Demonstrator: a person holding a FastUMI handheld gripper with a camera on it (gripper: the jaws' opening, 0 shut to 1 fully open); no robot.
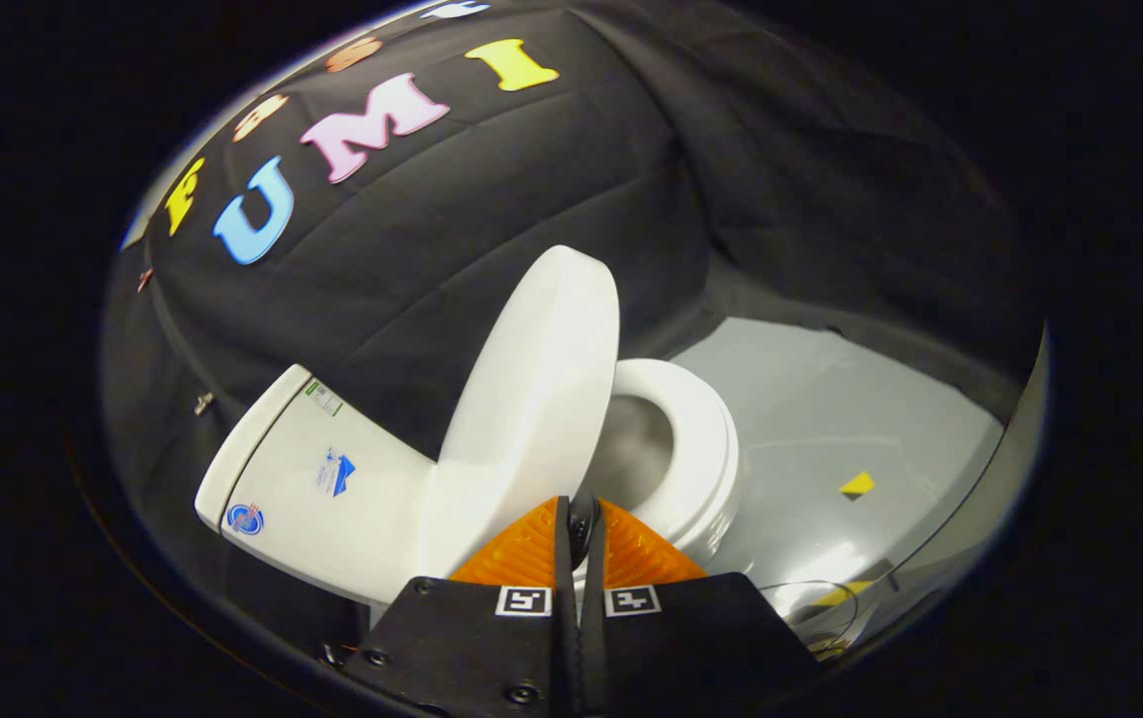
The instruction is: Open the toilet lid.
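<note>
Gripper (pixel 579 524), fingers drawn together with only a thin gap and nothing held, tips just short of the glossy white oval toilet lid (pixel 532 399), raised nearly upright above the white seat ring (pixel 701 449), with the white ceramic tank (pixel 312 479) beyond.

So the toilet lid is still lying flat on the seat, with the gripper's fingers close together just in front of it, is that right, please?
Not quite: the toilet lid is raised, standing nearly upright off the seat with the bowl open beside it, as the gripper view shows. The gripper does have its fingers close together just in front of it.
</note>
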